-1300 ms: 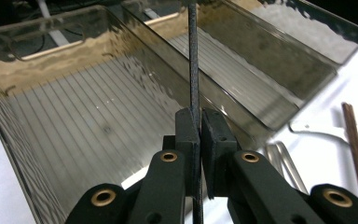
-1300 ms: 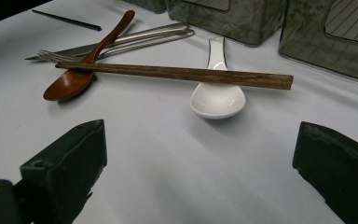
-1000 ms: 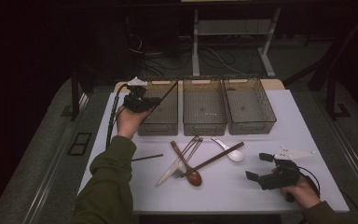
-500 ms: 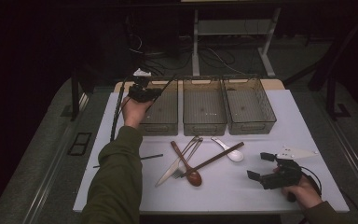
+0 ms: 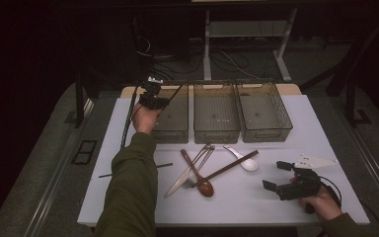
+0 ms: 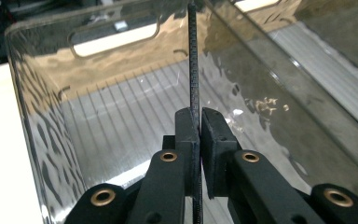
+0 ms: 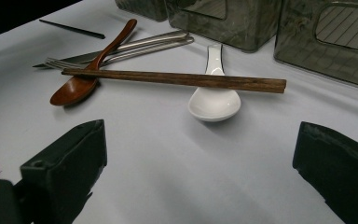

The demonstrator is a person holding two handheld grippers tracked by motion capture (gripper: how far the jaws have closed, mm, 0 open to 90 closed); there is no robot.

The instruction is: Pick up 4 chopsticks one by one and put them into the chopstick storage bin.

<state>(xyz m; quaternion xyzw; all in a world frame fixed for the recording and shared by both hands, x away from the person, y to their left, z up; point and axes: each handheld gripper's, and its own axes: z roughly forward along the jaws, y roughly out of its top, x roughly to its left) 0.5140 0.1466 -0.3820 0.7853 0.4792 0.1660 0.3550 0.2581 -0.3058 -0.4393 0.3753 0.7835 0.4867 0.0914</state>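
left bin point(image 5: 170, 129) walls hem tool point(image 6: 199, 122), bare table point(image 7: 177, 168) ahead – right tool point(image 7: 200, 172)

Count of things on the desk point(image 5: 128, 197)

Three bins point(image 5: 216, 118) in a row; two black chopsticks, one point(image 6: 193, 70) clamped, one point(image 5: 133, 170) lying loose; one wooden chopstick point(image 5: 227, 168); one wooden spoon point(image 5: 197, 175); one white spoon point(image 5: 244, 160); one fork point(image 5: 197, 168); one knife point(image 5: 180, 180); one white flat piece point(image 5: 316, 161); two hand-held grippers point(image 5: 153, 101) point(image 5: 276, 175).
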